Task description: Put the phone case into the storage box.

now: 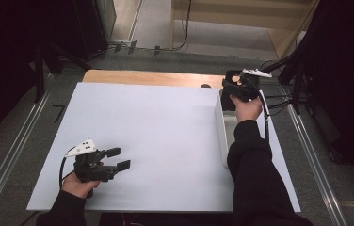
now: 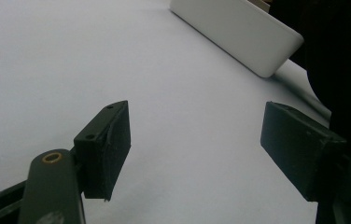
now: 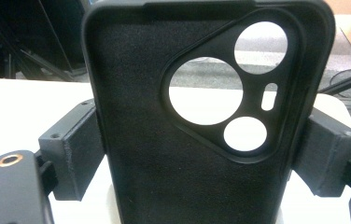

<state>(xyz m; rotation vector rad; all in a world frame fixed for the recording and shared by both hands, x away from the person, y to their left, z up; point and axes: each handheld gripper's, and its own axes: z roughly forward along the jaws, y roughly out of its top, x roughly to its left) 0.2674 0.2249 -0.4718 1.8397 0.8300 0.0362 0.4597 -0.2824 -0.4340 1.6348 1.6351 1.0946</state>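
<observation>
The right gripper [image 3: 206, 149] holds a black phone case [image 3: 164, 154] by its two long edges — one pad presses on each side, and the case stands upright between them with its soft inner lining toward the gripper's camera. Through the camera cut-out in the case, with its three round openings and one small slot, the pale table and the floor beyond show.

In the high view the right gripper [image 1: 239, 87] sits at the far end of the long white tray [image 1: 223, 136], the landmark on this table; the case [image 1: 231, 80] is a dark shape in the gripper just above that far end. Whether the case touches the tray cannot be told. The person's right hand [image 1: 246, 108] and dark sleeve lie along the tray, covering much of it.

The left gripper [image 1: 117, 158] rests well away from the tray, across the white table [image 1: 156, 122] toward the near corner, gripped by the left hand [image 1: 77, 184]. Its jaws stand wide apart with nothing between them — in the left gripper view bare tabletop lies between the two black pads [image 2: 106, 149], and a rounded corner of the tray [image 2: 253, 37] shows farther off.
</observation>
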